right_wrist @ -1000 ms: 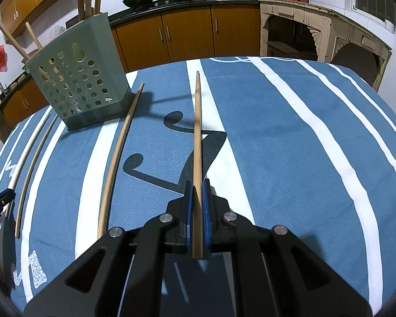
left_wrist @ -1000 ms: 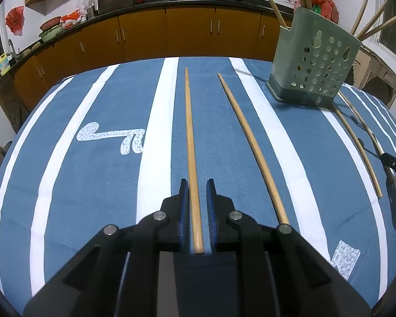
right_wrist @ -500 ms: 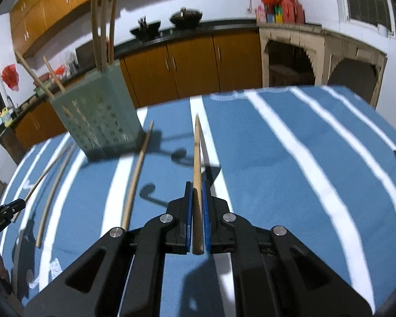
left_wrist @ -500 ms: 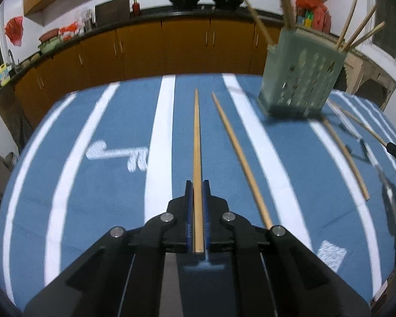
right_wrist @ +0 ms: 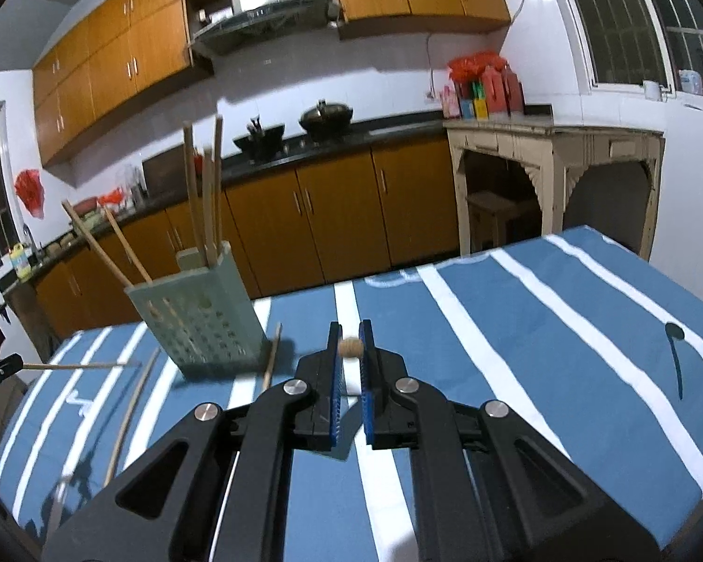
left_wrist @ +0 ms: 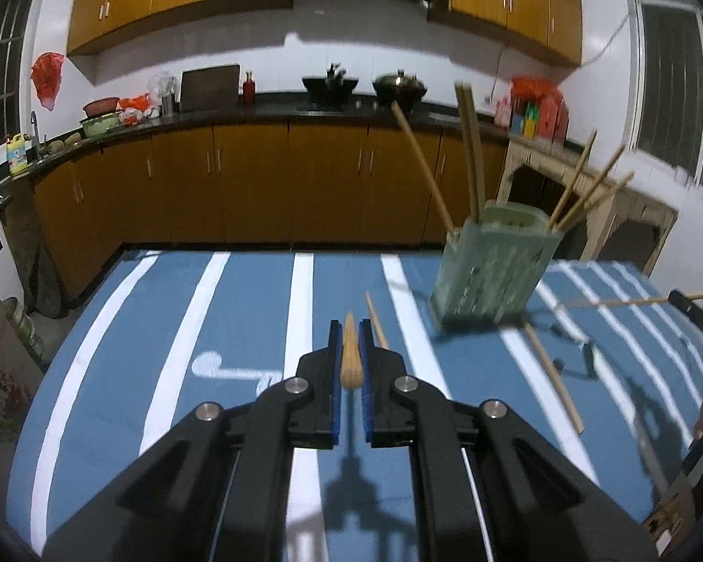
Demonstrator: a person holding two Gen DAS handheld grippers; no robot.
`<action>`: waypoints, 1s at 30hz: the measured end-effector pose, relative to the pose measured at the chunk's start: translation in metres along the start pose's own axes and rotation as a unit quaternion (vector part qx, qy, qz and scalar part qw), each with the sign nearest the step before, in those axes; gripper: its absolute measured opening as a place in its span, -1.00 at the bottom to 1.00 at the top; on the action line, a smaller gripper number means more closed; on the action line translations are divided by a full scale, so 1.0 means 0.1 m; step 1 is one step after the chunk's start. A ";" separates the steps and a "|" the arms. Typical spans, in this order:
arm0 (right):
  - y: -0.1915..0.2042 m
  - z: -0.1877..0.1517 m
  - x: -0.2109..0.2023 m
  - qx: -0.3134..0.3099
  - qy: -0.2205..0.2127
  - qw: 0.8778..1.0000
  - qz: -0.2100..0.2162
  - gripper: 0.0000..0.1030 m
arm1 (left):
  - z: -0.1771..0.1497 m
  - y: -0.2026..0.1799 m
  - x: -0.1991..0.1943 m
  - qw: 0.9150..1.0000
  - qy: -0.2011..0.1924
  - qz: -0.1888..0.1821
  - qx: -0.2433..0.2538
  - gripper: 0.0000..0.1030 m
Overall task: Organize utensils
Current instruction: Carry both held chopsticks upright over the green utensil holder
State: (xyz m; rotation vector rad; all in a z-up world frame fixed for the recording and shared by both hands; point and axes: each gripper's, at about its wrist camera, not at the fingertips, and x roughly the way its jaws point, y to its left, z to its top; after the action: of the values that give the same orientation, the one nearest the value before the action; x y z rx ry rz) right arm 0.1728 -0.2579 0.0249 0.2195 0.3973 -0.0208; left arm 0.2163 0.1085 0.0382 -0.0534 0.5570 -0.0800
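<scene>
My left gripper [left_wrist: 350, 351] is shut on a wooden chopstick [left_wrist: 351, 358], lifted above the blue striped tablecloth [left_wrist: 239, 328] and pointing straight ahead. My right gripper [right_wrist: 350, 349] is shut on another chopstick [right_wrist: 350, 347], seen end-on, also lifted. A green perforated utensil holder [left_wrist: 492, 276] with several chopsticks in it stands on the table, ahead and right of the left gripper; in the right wrist view the holder [right_wrist: 197, 314] is ahead and left.
Loose chopsticks lie on the cloth: one [left_wrist: 376, 325] just right of my left gripper, one [left_wrist: 550, 372] by the holder, one [right_wrist: 272, 358] and a curved pair [right_wrist: 129, 417] near the holder. Kitchen cabinets [left_wrist: 258, 178] stand behind the table.
My left gripper closed on its chopstick. Both grippers rose and tilted up with their chopsticks, so the table now sits lower in both views.
</scene>
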 end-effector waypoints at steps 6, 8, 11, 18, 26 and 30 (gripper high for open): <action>0.01 0.06 -0.04 0.006 -0.016 1.000 0.012 -0.85 | 0.11 0.04 -0.12 0.999 -0.027 -0.012 -0.019 -0.85; 0.02 0.07 -0.05 0.007 -0.018 1.000 0.015 -0.85 | 0.14 0.05 -0.14 0.999 -0.031 -0.014 -0.023 -0.85; 0.05 0.10 -0.07 0.006 -0.023 1.000 0.019 -0.85 | 0.16 0.05 -0.15 0.999 -0.035 -0.013 -0.025 -0.85; 0.11 0.29 -0.16 0.014 -0.036 0.998 0.051 -0.85 | 0.31 0.05 -0.28 0.998 -0.058 -0.021 -0.031 -0.85; 0.30 0.65 -0.41 0.018 -0.060 0.991 0.118 -0.85 | 0.66 -0.07 -0.59 0.993 -0.105 -0.049 -0.027 -0.85; 0.45 0.79 -0.48 0.016 -0.069 0.986 0.153 -0.85 | 0.85 -0.21 -0.71 0.990 -0.121 -0.074 -0.022 -0.85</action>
State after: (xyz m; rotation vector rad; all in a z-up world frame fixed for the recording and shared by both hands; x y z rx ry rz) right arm 0.1616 -0.2327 0.1239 0.3069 0.2231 0.2584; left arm 0.1997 0.0961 0.1493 -0.1457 0.3120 -0.2028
